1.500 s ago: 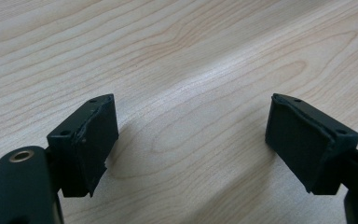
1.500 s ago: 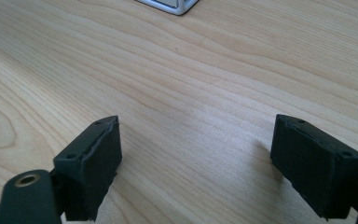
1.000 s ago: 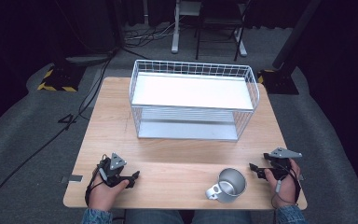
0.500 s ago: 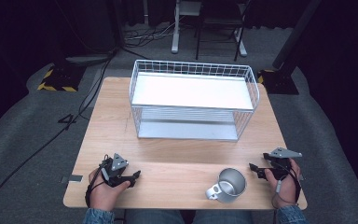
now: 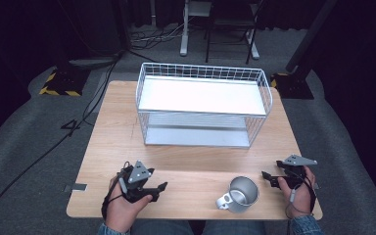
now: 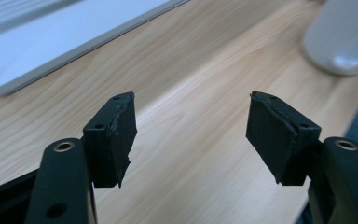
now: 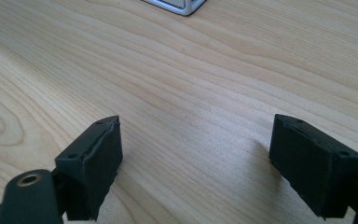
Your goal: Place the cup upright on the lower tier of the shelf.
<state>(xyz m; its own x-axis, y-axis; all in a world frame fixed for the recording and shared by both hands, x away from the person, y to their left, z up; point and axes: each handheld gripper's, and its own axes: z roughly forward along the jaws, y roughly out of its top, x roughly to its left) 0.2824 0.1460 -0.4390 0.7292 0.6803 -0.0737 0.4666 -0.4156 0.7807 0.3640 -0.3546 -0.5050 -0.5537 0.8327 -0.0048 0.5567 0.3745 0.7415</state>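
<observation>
1. Left gripper (image 5: 157, 187) – jaws wide apart, holding nothing.
2. Right gripper (image 5: 268, 177) – jaws equally spread, holding nothing.
3. Metal mug (image 5: 240, 195) stands upright between them, near the wooden table's (image 5: 112, 127) front edge.

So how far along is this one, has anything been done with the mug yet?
Nothing looks done. The metal mug stands upright near the front edge of the wooden table, apart from both grippers. The left gripper and right gripper rest low at the front, jaws open and empty. The white two-tier wire rack holds nothing. Probably left: grasping the mug, likely with the nearer right gripper, and moving it, perhaps to the rack.
</observation>
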